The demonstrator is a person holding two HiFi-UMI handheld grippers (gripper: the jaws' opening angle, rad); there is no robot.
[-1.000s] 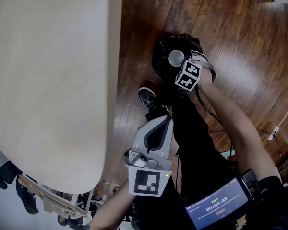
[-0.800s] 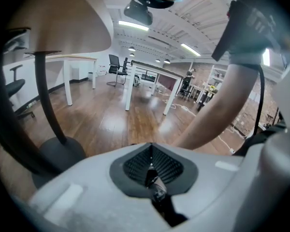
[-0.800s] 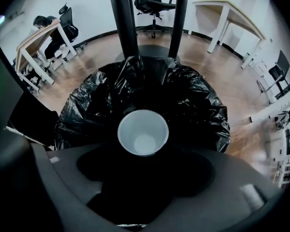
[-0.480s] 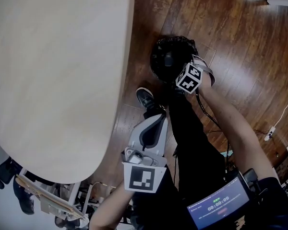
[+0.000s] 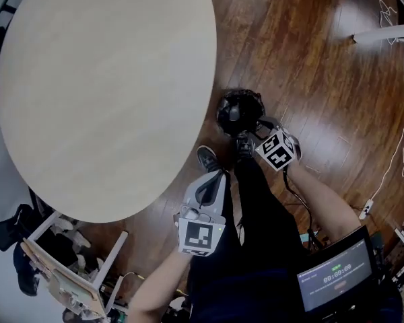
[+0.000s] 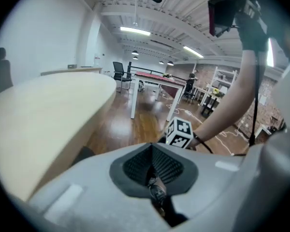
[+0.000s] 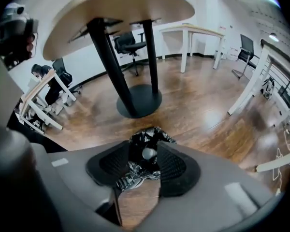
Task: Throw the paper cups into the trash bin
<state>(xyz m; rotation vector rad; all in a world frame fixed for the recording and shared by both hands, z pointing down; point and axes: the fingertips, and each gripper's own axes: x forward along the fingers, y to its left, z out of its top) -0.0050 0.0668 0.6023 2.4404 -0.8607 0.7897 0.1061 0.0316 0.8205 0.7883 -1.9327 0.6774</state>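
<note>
Paper cup [image 7: 148, 153] sits in bin [image 7: 157, 135] below right tool [image 7: 144, 166], jaws closing empty

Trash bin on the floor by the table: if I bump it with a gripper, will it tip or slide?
The trash bin looks small and shows only a paper cup inside, so it is probably light and may slide on the smooth wood floor. Its crinkled black liner looks floppy.

Two tools [image 6: 152, 151] [image 7: 144, 164], one bin [image 7: 157, 132], one cup [image 7: 148, 153]
</note>
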